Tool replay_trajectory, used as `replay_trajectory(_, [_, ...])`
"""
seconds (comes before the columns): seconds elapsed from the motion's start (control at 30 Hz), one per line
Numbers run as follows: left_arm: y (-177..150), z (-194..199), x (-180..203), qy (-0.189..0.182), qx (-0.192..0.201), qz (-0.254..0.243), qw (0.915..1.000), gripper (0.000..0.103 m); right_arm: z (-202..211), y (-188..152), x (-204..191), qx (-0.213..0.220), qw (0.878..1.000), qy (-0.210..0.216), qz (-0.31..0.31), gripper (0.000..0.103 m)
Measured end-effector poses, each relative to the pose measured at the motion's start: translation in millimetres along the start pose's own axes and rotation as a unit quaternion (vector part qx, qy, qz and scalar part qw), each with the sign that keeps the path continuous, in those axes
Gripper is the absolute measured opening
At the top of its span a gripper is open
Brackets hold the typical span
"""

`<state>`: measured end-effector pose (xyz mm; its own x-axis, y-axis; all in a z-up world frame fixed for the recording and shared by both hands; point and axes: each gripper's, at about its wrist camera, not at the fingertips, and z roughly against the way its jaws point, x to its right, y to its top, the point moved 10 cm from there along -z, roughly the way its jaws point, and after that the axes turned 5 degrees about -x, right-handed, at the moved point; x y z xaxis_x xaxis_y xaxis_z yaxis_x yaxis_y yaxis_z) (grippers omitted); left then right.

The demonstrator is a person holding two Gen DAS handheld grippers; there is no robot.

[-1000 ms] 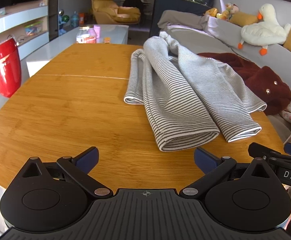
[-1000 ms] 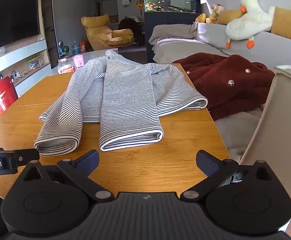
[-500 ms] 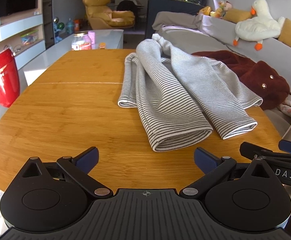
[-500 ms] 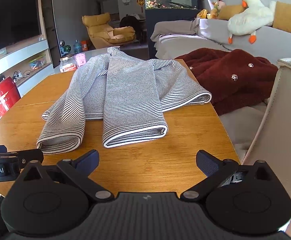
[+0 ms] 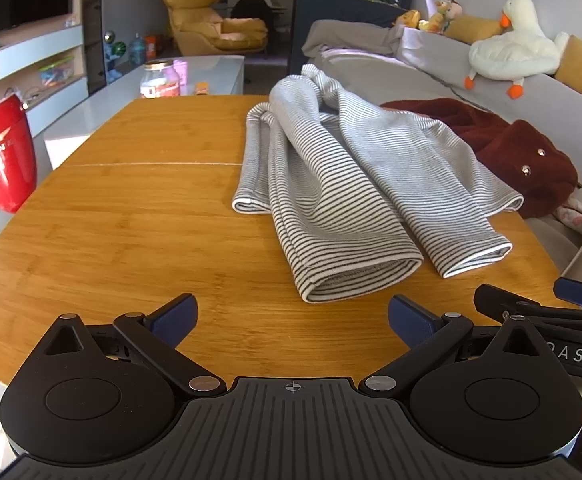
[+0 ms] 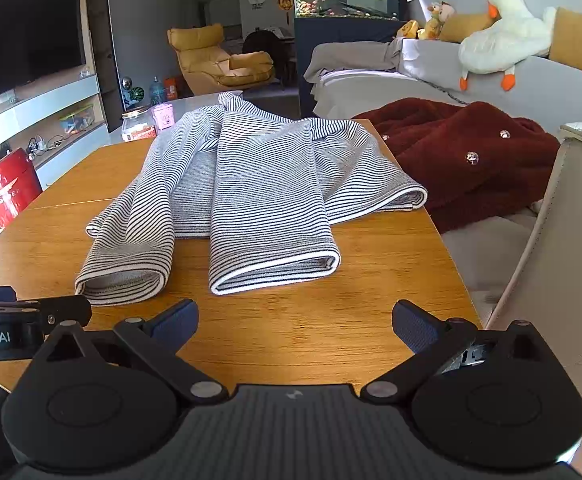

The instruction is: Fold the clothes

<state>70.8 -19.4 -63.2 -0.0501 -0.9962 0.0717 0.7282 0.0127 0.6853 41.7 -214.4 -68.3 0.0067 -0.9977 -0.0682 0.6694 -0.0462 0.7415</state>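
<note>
Fingers of both our left gripper [image 5: 292, 314] and right gripper [image 6: 295, 322] are spread and empty, short of the striped top [image 6: 251, 176] on the table [image 5: 131, 216]; sleeves look folded in, cross fold left.

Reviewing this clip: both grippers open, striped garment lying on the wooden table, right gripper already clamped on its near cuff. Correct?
Not quite. The right gripper is open and short of the striped garment, as its own wrist view shows. The left gripper is open too, and the garment does lie on the wooden table.

Black linkage arms, blue-padded jaws, silver rivets
</note>
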Motion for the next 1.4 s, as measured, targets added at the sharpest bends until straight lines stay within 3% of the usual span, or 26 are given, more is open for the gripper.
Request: replay_trajectory(1.4, [-1.5,2.4,4.0,-0.005,-0.002,-0.005,1.0,0.103,-0.8,-3.6,1.8,-0.003,1.0,-0.002,0.0,0.103])
